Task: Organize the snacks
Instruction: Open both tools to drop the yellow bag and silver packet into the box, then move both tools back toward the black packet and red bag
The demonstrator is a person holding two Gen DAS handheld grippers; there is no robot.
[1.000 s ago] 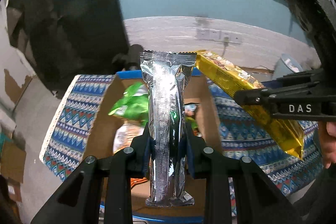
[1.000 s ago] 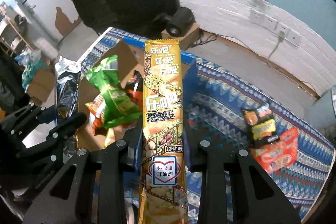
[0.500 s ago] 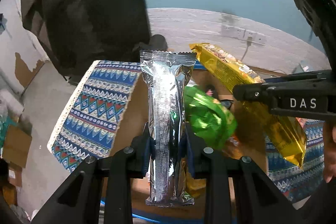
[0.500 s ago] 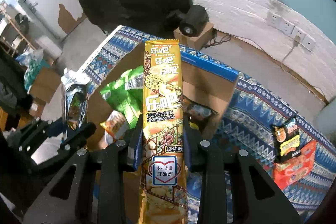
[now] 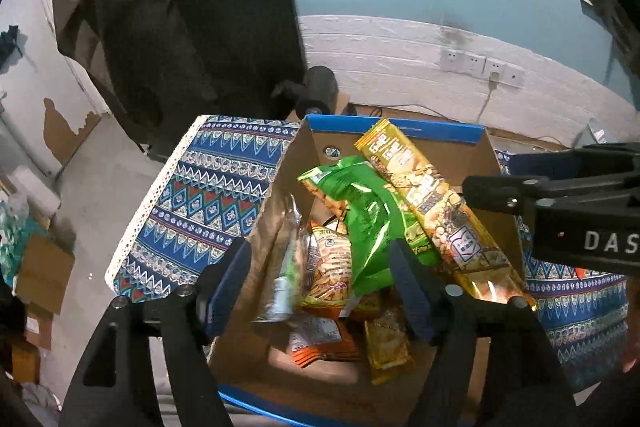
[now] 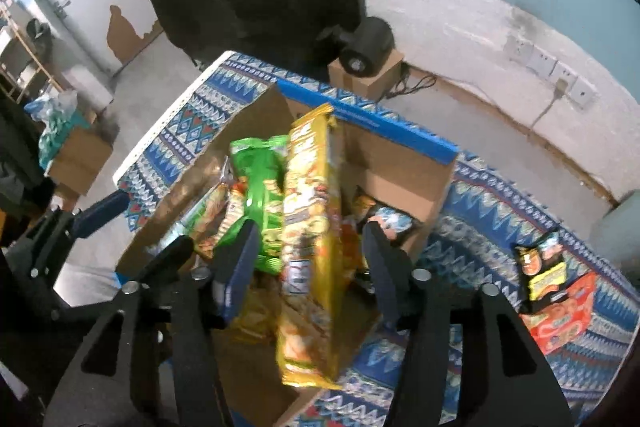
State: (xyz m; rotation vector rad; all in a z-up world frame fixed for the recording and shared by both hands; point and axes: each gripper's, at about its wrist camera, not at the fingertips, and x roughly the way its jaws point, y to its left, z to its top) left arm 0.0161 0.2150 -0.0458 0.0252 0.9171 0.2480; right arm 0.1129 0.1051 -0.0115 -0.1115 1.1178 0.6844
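Observation:
An open cardboard box (image 5: 400,133) with a blue rim stands on a patterned cloth and holds several snack packets. My left gripper (image 5: 318,255) is above it with its jaws opening. The silver packet (image 5: 280,263) is blurred between them, free of the pads, dropping into the box. My right gripper (image 6: 310,231) is also opening. The long yellow packet (image 6: 310,227) hangs blurred between its jaws, untouched by either pad, with its lower end over the box. A green bag (image 5: 360,211) lies on top of the pile. The yellow packet (image 5: 424,211) leans beside the green bag.
The blue patterned cloth (image 6: 500,211) covers the table. A black-and-yellow packet (image 6: 540,265) and a red-orange packet (image 6: 560,319) lie on it to the right of the box (image 6: 380,125). A black round device (image 6: 366,45) sits on a small carton behind it.
Both grippers have opened and let go: the silver packet and the yellow packet are slipping down into the box. Both hands shifted over the box beforehand.

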